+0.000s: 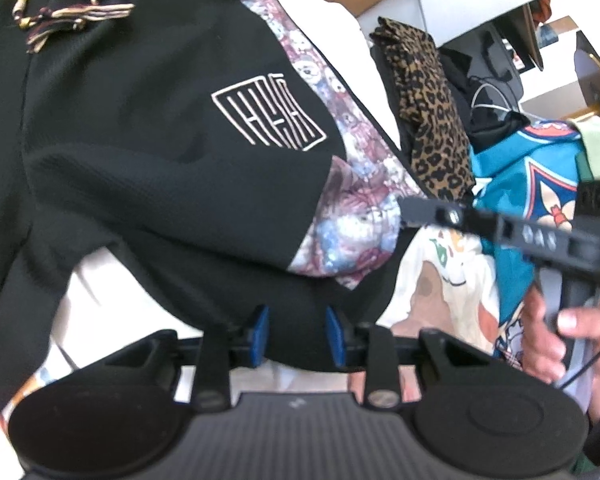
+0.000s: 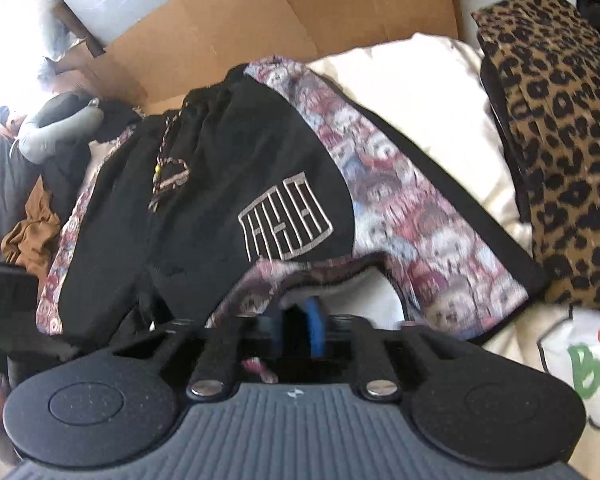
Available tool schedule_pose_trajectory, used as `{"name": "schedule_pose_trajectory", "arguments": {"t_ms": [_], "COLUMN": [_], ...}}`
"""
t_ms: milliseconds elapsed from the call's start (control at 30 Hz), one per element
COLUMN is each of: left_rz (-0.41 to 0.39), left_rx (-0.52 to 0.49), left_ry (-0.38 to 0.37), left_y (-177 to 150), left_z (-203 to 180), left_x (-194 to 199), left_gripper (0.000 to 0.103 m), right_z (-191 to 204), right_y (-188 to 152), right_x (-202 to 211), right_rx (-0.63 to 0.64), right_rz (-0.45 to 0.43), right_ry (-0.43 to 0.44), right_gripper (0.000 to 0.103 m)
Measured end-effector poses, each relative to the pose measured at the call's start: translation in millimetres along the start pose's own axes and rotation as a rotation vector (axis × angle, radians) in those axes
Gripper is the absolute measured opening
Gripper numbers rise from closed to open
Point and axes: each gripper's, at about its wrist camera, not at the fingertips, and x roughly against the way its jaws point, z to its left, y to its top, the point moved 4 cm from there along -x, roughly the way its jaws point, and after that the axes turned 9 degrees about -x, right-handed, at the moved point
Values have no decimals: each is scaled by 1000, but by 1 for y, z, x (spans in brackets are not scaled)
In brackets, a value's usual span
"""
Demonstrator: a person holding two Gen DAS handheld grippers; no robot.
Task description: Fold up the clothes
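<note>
The black shorts (image 1: pixel 148 128) lie spread on the white cover (image 2: pixel 420 80), not folded yet, so most of the work is left. The left gripper (image 1: pixel 296 336) has its jaws clamped on the black hem. The right gripper (image 2: pixel 296 332) is at the patterned hem, but I cannot tell if it is pinching.

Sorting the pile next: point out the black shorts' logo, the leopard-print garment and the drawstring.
logo (image 1: pixel 269 117), left wrist view, middle of the white box emblem.
leopard-print garment (image 2: pixel 564 148), right wrist view, middle of the fabric.
drawstring (image 1: pixel 56 20), left wrist view, knotted cord.
</note>
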Motion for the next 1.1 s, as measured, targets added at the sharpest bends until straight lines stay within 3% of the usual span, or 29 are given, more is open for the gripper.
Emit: {"name": "schedule_pose_trajectory", "arguments": {"t_ms": [167,300,567,833,967,1033,1100], "left_rz": [-13,-19,-26,-34,-32,-33,-31], "left_rx": [24,29,58,73,72,80,88], "left_ry": [9,22,38,37,42,41,38], "left_y": [1,1,-2,-2,-3,-3,-4], "left_z": [3,6,16,17,17,18,18], "left_x": [6,10,15,16,16,17,19], "left_gripper": [32,32,32,32,32,32,32], "right_z": [-9,-5,1,4,1,1,2], "right_y": [-21,-39,-63,-63,-64,-65,-66], "right_x": [1,-10,-43,-54,-54,-50,-44], "right_rx": [-46,-33,-20,-56,-80,-86,-90], "right_rz": [35,96,169,162,171,179,185], "right_ry": [13,38,55,103,108,116,132], "right_gripper": [37,48,48,48,11,3,2]}}
